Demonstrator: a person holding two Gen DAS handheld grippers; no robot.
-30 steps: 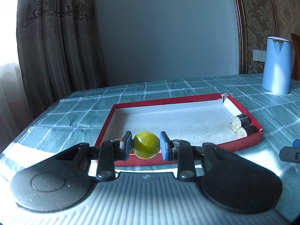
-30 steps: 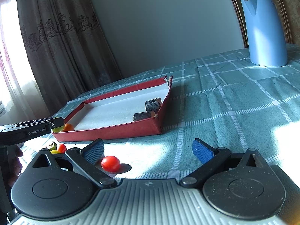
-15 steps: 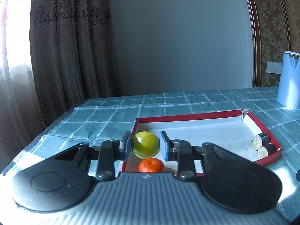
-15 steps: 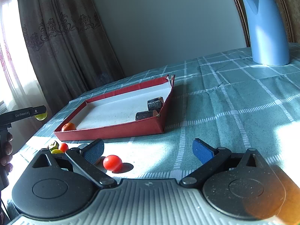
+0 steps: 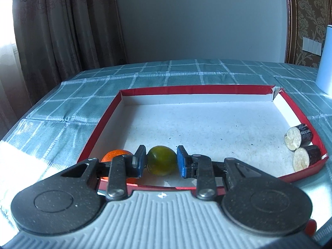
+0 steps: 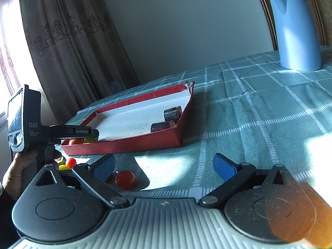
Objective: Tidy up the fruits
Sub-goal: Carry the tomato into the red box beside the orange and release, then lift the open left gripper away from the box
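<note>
My left gripper (image 5: 160, 161) is shut on a yellow-green round fruit (image 5: 161, 162) and holds it low over the near left corner of the red-rimmed white tray (image 5: 207, 88). An orange mandarin (image 5: 115, 155) lies in that corner, just left of the fruit. In the right wrist view the left gripper (image 6: 89, 137) reaches over the tray's near corner (image 6: 124, 144). My right gripper (image 6: 164, 166) is open and empty above the tablecloth, with a red cherry tomato (image 6: 125, 179) by its left finger.
Two dark cut cylinder pieces (image 5: 300, 145) lie at the tray's right side. Small red, yellow and green fruits (image 6: 67, 162) lie on the cloth left of the tray. A blue kettle (image 6: 294, 31) stands at the far right.
My left gripper has carried the yellow-green fruit up over the tray's rim and down into the near left corner beside the mandarin. The right gripper has barely moved.
</note>
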